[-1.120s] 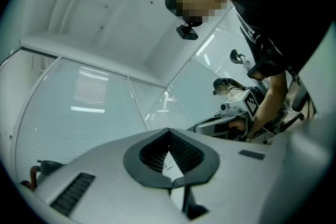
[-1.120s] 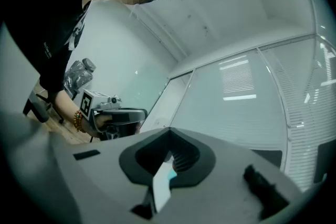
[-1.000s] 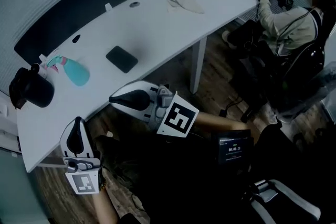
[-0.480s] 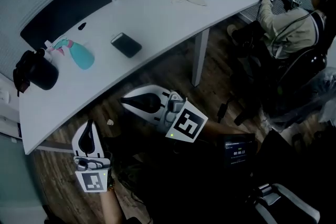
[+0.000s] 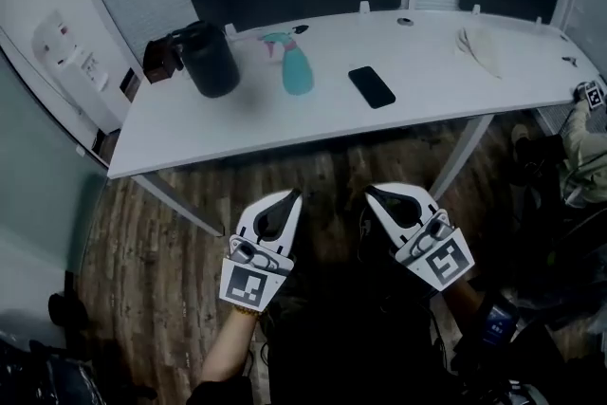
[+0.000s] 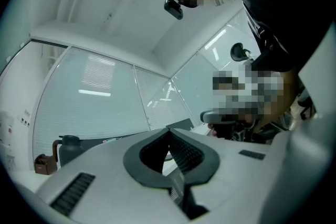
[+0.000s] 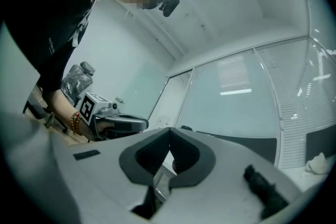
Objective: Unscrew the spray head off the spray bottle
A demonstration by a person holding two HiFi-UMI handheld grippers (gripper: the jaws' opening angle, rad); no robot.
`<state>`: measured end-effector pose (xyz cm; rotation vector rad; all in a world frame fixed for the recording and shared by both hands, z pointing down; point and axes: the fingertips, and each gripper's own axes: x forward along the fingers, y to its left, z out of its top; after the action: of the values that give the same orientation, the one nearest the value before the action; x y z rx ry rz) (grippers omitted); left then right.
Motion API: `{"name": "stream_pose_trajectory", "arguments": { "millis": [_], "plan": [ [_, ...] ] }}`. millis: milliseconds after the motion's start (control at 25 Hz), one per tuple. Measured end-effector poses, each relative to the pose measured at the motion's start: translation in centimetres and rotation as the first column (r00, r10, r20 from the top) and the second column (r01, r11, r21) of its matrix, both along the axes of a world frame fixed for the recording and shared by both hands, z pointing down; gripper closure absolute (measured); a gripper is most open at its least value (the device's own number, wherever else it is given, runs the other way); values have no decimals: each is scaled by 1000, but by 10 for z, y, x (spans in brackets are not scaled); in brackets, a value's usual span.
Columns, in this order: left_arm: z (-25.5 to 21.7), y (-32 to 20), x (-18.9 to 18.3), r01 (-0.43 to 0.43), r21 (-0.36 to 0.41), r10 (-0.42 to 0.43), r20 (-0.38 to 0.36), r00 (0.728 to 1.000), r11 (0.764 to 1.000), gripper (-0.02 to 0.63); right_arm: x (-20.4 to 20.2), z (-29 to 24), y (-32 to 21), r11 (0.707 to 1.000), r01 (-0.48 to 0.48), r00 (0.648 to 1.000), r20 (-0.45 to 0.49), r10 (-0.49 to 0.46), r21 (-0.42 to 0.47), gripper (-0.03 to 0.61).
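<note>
Head view: spray bottle (image 5: 296, 71) on table (image 5: 190, 133), upper centre, between black jug (image 5: 211, 62) and phone (image 5: 371, 86). Left tongs (image 5: 290, 196), right tongs (image 5: 373, 193): both closed, empty, lower centre, well apart from it.

The table (image 5: 285, 123) has a smooth, matt white top. On it at 12 o'clock, the spray bottle (image 5: 296, 73) looks like translucent teal plastic. The phone (image 5: 371, 86) at 1 o'clock is smooth black, and the cloth (image 5: 479, 47) at 2 o'clock is soft and crumpled. The floor (image 5: 161, 232) is grainy wood plank. The left gripper (image 5: 290, 195) and right gripper (image 5: 374, 192) have smooth white plastic shells and ribbed dark pads (image 6: 185, 152).
</note>
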<state>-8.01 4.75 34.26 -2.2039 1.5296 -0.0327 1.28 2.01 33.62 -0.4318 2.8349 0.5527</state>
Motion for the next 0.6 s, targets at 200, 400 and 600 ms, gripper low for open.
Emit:
{"name": "stream_pose_trajectory", "arguments": {
  "millis": [200, 400, 600],
  "plan": [
    [6, 9, 2, 4, -17, -5, -34, 999, 1000, 609, -2, 5, 12, 1000, 18, 1000, -26, -17, 18, 575],
    [6, 7, 2, -1, -18, 1, -43, 999, 1000, 607, -8, 5, 9, 1000, 23, 1000, -21, -23, 3, 575],
    [11, -1, -2, 16, -14, -17, -37, 999, 1000, 609, -17, 11, -2, 1000, 31, 999, -32, -30, 7, 575]
  ]
}}
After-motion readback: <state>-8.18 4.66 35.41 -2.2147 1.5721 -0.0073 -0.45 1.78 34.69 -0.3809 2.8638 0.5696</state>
